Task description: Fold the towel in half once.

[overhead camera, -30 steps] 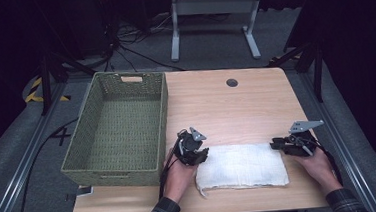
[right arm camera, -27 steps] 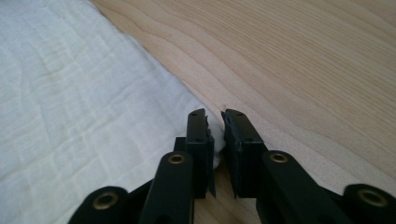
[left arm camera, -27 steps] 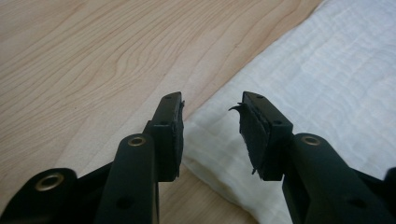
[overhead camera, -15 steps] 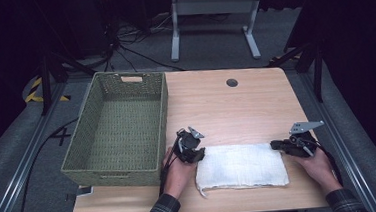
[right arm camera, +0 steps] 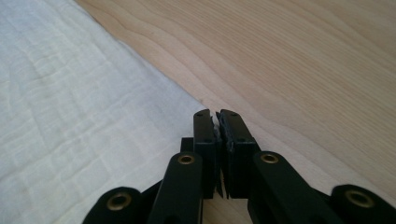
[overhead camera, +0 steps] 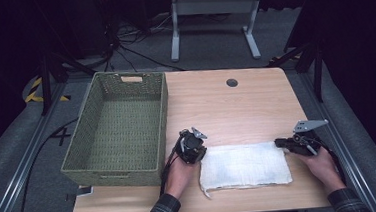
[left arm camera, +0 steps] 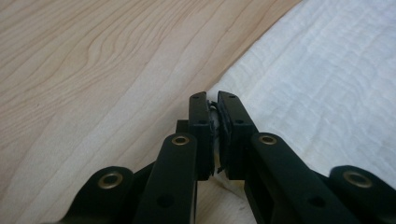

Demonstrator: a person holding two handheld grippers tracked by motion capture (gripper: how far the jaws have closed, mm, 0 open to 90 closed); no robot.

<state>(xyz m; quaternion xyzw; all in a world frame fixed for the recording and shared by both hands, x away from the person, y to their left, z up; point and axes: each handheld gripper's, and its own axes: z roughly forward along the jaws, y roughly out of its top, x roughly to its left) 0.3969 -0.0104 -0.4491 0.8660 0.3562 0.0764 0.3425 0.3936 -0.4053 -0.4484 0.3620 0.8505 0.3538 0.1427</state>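
Look just right of the basket [overhead camera: 162, 113], by its near end, for the cloth [overhead camera: 244, 165]. Lies flat on the table [overhead camera: 236, 107], white and folded into a long shape.

Looks soft, thin and very light. Will not break. Should not slip much either, being a bit rough and crinkly. Will bend, sag and flop when lifted, though, so best to hold it by two corners at once and keep those corners apart.

See the left gripper [left arm camera: 212, 100] shut tight on the far corner closest to the basket. Has just pinched closed there, with a bit of white caught between the pads. See the right gripper [right arm camera: 215, 116] shut tight on the far corner farthest from the basket, again with a thin bit of white between the pads.

Good places to hold, by the look of it. Grips only a small bit of edge on each side, so could pull free with a hard tug.

Lift slowly, both sides together. Keep the top edge pulled gently straight. Otherwise may droop in the middle, or let the fold fall open. No need to squeeze harder: too light to need it.
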